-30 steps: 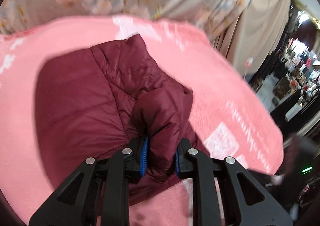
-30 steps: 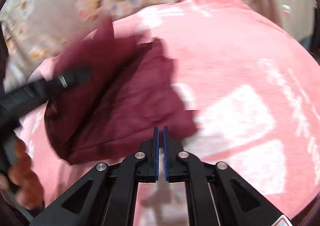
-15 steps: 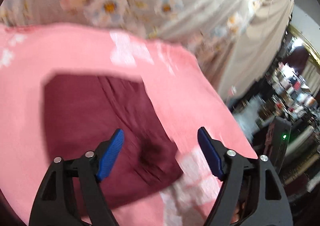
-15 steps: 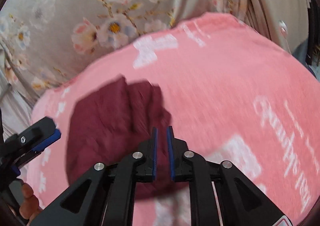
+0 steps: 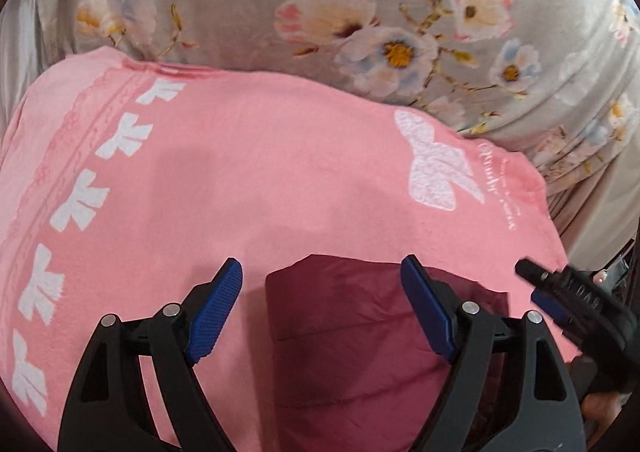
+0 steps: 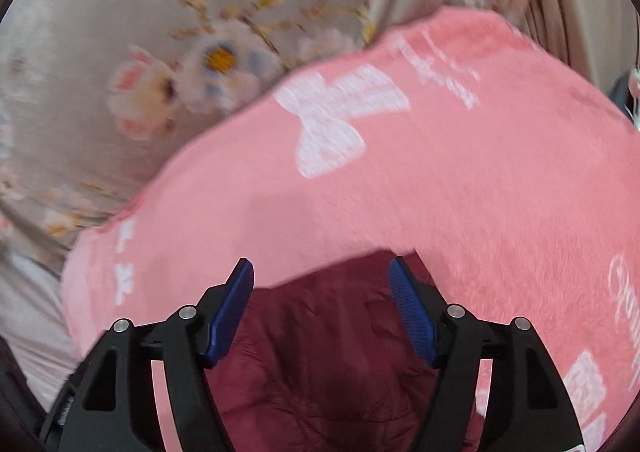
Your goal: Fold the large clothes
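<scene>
A dark red quilted jacket lies folded on a pink blanket. My left gripper hangs open above the jacket's far edge, with nothing pinched between its blue pads. In the right wrist view the same jacket lies below my right gripper, whose jaws are opening and clear of the cloth. The right gripper's fingers also show at the right edge of the left wrist view. The near part of the jacket is hidden below both grippers.
The pink blanket carries white bow prints and white lettering. Behind it lies a grey sheet with flowers. The blanket's right edge drops off towards beige cloth.
The left gripper let go of the jacket fold and opened wide. The right gripper went from shut to open. Both pulled back, so the jacket now lies low in each view.
</scene>
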Tool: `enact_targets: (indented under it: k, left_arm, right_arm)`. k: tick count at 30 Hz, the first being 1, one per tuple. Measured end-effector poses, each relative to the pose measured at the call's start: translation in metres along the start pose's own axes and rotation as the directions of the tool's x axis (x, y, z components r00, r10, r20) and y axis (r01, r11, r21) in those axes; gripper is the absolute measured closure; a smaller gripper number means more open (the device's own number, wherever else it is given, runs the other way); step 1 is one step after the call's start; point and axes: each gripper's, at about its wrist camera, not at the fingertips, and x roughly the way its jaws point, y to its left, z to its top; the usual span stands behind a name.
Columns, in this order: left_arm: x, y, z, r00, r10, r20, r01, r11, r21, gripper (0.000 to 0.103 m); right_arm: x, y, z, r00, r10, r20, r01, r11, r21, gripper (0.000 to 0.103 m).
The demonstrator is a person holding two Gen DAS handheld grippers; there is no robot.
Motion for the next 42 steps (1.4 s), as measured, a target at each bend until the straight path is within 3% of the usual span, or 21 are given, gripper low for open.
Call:
enact_targets:
  k: [3,4,5,6,8,12,14,20,27,42]
  left_arm:
    - [0.023,0.010,-0.013,0.998,-0.018,-0.053,0.016,0.999,-0.036,0.024]
    - [0.030,0.010,-0.017,0.997,-0.024,-0.069,0.021,0.999,-0.046,0.024]
    - [0.036,0.011,-0.020,0.996,-0.031,-0.086,0.027,0.998,-0.055,0.024]
    - [0.043,0.011,-0.022,0.994,-0.040,-0.102,0.034,0.997,-0.064,0.024]
    - [0.054,0.007,-0.025,0.990,-0.067,-0.125,0.057,0.995,-0.081,0.024]
    - [0.070,-0.012,-0.026,0.984,-0.110,-0.142,0.100,0.992,-0.079,0.024]
    - [0.081,-0.024,-0.027,0.981,-0.116,-0.155,0.106,0.992,-0.070,0.024]
    - [0.116,-0.056,-0.039,0.985,-0.035,-0.171,0.037,0.999,0.010,0.018]
    - [0.137,-0.067,-0.050,0.989,0.036,-0.143,-0.025,0.997,0.079,0.006]
    - [0.149,-0.078,-0.065,0.992,0.111,-0.060,-0.101,0.984,0.146,0.005]
  right_arm:
    - [0.025,-0.008,-0.021,0.998,0.008,-0.061,-0.009,1.000,-0.020,0.035]
    - [0.029,-0.008,-0.026,0.998,0.010,-0.067,-0.013,0.999,-0.039,0.046]
    - [0.033,-0.008,-0.032,0.997,0.016,-0.073,-0.021,0.997,-0.070,0.076]
    - [0.038,-0.008,-0.035,0.997,0.009,-0.077,-0.017,0.994,-0.105,0.087]
    - [0.037,-0.015,-0.039,0.998,0.017,-0.055,-0.023,0.993,-0.115,0.098]
    - [0.021,-0.044,-0.036,0.999,0.000,0.051,0.004,0.996,-0.086,0.100]
    - [0.021,-0.059,-0.033,0.998,-0.015,0.065,0.020,0.997,-0.073,0.100]
    - [0.043,-0.071,-0.037,0.998,-0.040,0.045,0.045,0.992,-0.118,0.100]
    - [0.072,-0.089,-0.038,1.000,0.027,0.002,-0.027,0.995,-0.096,0.100]
    - [0.082,-0.096,-0.044,0.997,0.074,0.037,-0.070,0.992,-0.102,0.099]
